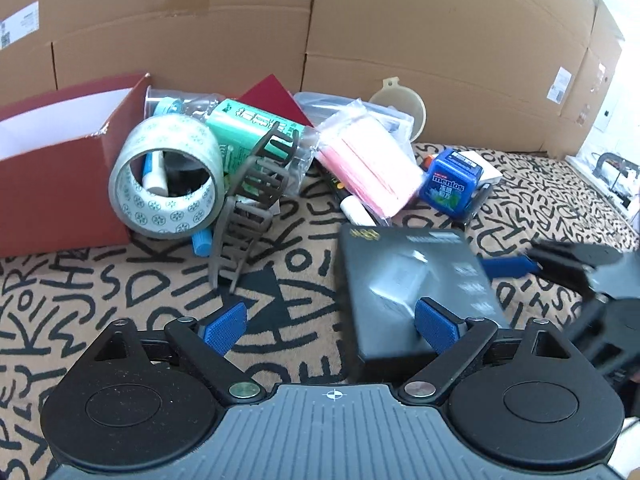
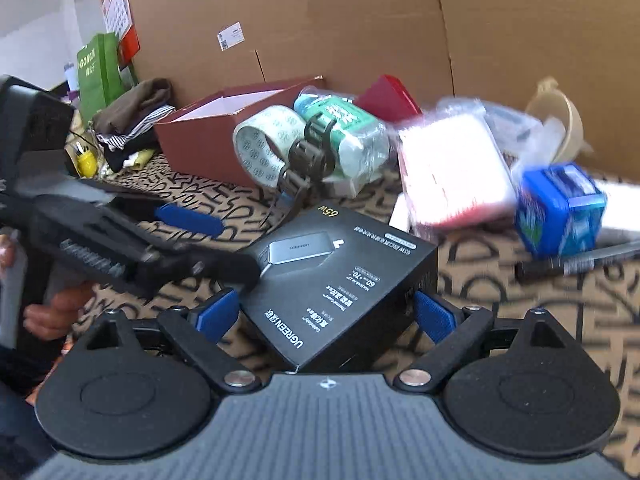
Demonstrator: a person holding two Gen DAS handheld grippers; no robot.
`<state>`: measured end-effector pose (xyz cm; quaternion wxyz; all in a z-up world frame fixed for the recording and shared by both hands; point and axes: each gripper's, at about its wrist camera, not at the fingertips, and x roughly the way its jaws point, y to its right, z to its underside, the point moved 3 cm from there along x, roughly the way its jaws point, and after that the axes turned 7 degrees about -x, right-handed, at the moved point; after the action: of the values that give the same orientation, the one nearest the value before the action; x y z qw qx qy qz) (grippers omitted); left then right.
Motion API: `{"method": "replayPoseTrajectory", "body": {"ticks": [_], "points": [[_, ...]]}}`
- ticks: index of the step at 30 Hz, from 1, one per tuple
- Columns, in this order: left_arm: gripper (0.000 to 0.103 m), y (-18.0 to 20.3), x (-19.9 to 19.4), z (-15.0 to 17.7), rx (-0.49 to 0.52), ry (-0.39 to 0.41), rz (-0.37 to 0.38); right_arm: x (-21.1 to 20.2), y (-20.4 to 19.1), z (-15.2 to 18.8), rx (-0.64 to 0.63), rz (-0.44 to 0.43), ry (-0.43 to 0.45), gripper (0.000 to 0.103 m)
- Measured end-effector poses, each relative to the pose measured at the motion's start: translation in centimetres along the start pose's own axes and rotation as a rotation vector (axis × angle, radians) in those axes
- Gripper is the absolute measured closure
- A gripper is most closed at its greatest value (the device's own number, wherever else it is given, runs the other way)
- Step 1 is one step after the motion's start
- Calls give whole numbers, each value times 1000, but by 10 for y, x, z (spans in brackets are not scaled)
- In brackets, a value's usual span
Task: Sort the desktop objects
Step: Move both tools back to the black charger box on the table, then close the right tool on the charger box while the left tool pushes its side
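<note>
My right gripper [image 2: 325, 316] is shut on a black UGREEN charger box [image 2: 340, 276], one blue pad on each side of it. In the left wrist view the same box [image 1: 412, 280] appears blurred, with one of the right gripper's fingers [image 1: 508, 266] at its right edge. My left gripper [image 1: 330, 326] is open with nothing between its pads, just left of the box. From the right wrist it shows as the left gripper [image 2: 236, 248], its lower finger at the box's far left corner. Behind lie a tape roll [image 1: 166, 176], a grey hair claw [image 1: 252, 196], a pink packet [image 1: 368, 164] and a blue mentos box [image 1: 452, 184].
An open red box [image 1: 52, 168] stands at the left, with a green-labelled bottle [image 1: 248, 124] beside it. Cardboard walls [image 1: 360, 20] close the back. A black marker [image 2: 576, 260] lies right of the charger box. Folded clothes [image 2: 132, 120] sit far left on the patterned cloth [image 1: 120, 288].
</note>
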<state>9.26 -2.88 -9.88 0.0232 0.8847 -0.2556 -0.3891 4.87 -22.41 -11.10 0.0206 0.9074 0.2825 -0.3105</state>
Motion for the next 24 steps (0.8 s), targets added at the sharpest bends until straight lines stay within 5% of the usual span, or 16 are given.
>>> {"method": "replayPoseTrajectory", "body": {"ticks": [8, 12, 19, 24], "points": [[5, 1, 14, -8, -4, -31, 55, -29, 28, 17, 243, 96, -23, 8], [5, 3, 21, -12, -5, -50, 90, -42, 49, 23, 397, 143, 6, 20], [5, 11, 27, -1, -32, -110, 203, -24, 63, 26, 582, 43, -1, 27], [8, 29, 31, 8, -14, -154, 265, -20, 57, 19, 554, 37, -2, 27]]}}
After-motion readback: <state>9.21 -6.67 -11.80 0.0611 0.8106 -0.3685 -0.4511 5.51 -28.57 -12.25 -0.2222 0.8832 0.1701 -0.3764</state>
